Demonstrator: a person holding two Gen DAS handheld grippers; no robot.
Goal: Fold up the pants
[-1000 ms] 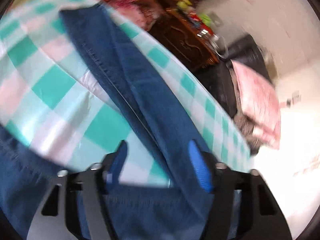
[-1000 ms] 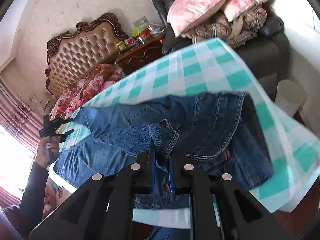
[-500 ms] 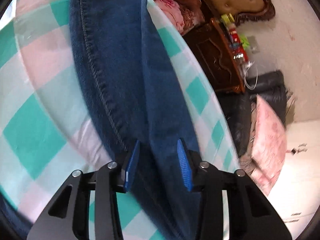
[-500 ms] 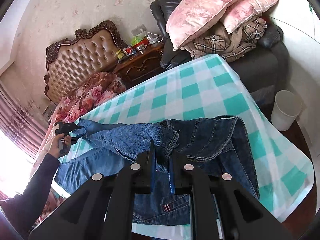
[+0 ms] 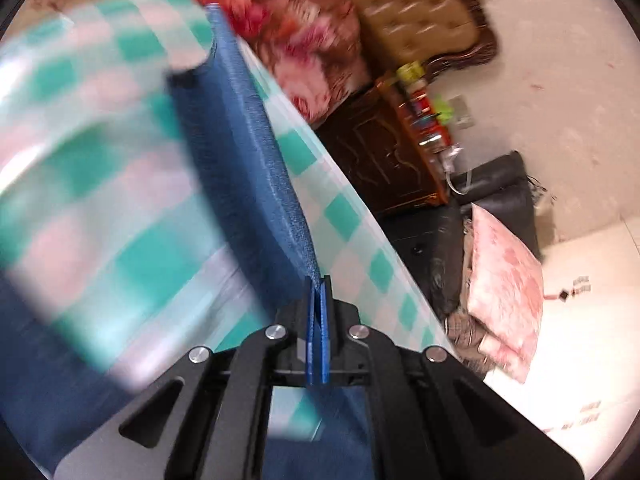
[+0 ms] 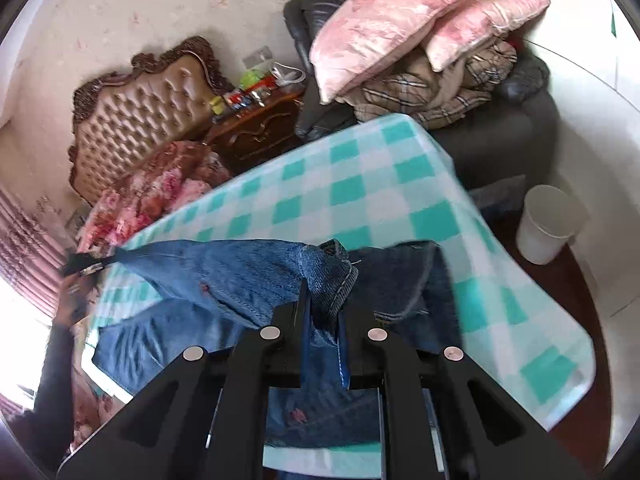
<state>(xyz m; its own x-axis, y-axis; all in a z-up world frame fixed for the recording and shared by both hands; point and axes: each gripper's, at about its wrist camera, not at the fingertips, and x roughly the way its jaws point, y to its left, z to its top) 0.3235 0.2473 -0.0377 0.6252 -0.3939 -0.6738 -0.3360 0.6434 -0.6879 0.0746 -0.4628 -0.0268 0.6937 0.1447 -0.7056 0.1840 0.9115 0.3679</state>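
The 2 grippers pinch the jeans [image 6: 240, 272] at opposite ends above the checked tablecloth [image 6: 360, 184], left gripper [image 5: 318, 292] clamped on a leg edge, right gripper [image 6: 324, 312] gripping bunched waistband denim, likely to stretch the upper leg taut for folding.

My left gripper [image 5: 318, 312] and right gripper [image 6: 322, 332] are black, silver-screwed, with blue pads; my sleeve [image 6: 56, 380] is dark.

Legible text: none. Packages on the bedside cabinet [image 6: 256, 128] and marks on the white surface [image 5: 576, 286] are too blurred.
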